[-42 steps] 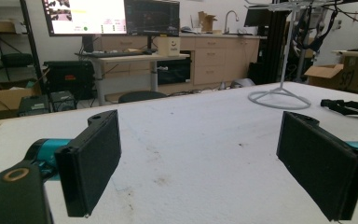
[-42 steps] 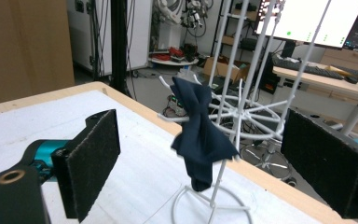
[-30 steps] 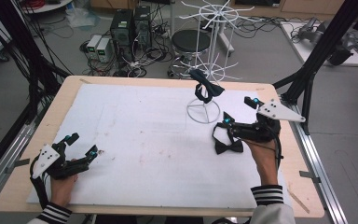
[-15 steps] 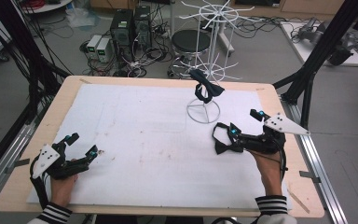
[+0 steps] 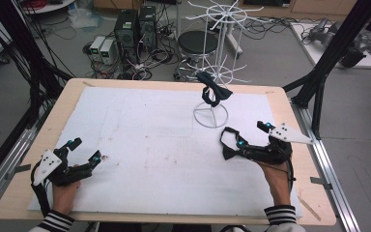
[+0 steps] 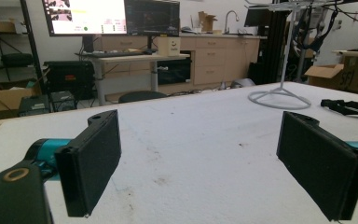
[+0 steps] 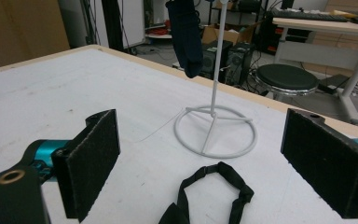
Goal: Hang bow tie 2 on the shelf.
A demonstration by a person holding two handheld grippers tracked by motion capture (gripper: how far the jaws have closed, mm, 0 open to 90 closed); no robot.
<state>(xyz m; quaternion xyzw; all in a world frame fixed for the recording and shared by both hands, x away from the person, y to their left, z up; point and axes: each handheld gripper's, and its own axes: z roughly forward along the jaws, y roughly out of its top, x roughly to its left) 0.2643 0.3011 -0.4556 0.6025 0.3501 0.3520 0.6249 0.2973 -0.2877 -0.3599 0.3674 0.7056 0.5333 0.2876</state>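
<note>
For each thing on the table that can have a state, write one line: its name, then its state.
Bow tie: lying flat on the mat, strap looped, between the open jaws, not gripped.
Dark item: hanging on the rack.
Wire rack: standing upright.
Left gripper: open, holding nothing.
Right gripper: open, around the bow tie.

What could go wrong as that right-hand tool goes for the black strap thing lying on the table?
The right gripper is open over the black bow tie, which lies flat on the white table cover. Its fingers might pinch only the thin loop, so the tie could slip out. The white wire stand is just beyond; a push forward might knock its base. The hung black item could then swing or fall.
</note>
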